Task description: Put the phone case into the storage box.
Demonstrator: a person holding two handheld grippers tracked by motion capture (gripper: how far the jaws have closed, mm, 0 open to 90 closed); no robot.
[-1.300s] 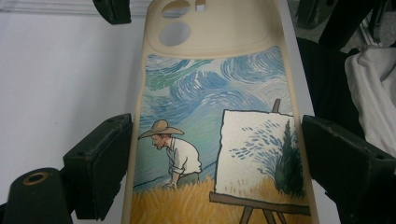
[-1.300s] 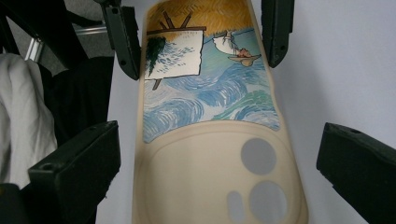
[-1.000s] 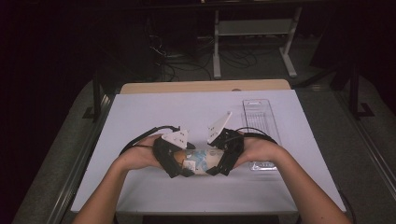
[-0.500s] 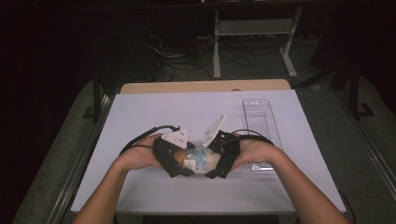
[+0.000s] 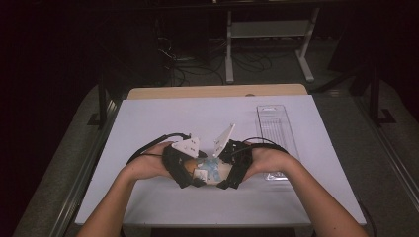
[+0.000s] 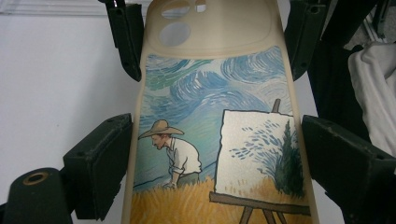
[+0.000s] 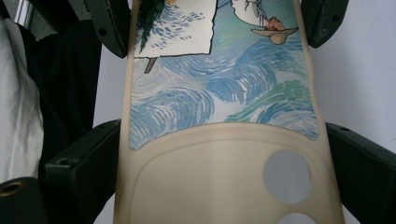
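I have the painted phone case (image 6: 212,140) pinched across its width between both my left gripper (image 5: 184,167) and right gripper (image 5: 232,168), each clamping one end just above the table (image 5: 148,123), so next I should probably steady it and free one end.

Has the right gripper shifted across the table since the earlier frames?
No. The right gripper stays just left of the clear tray, clamped on the phone case; its grey plate only tilted slightly.
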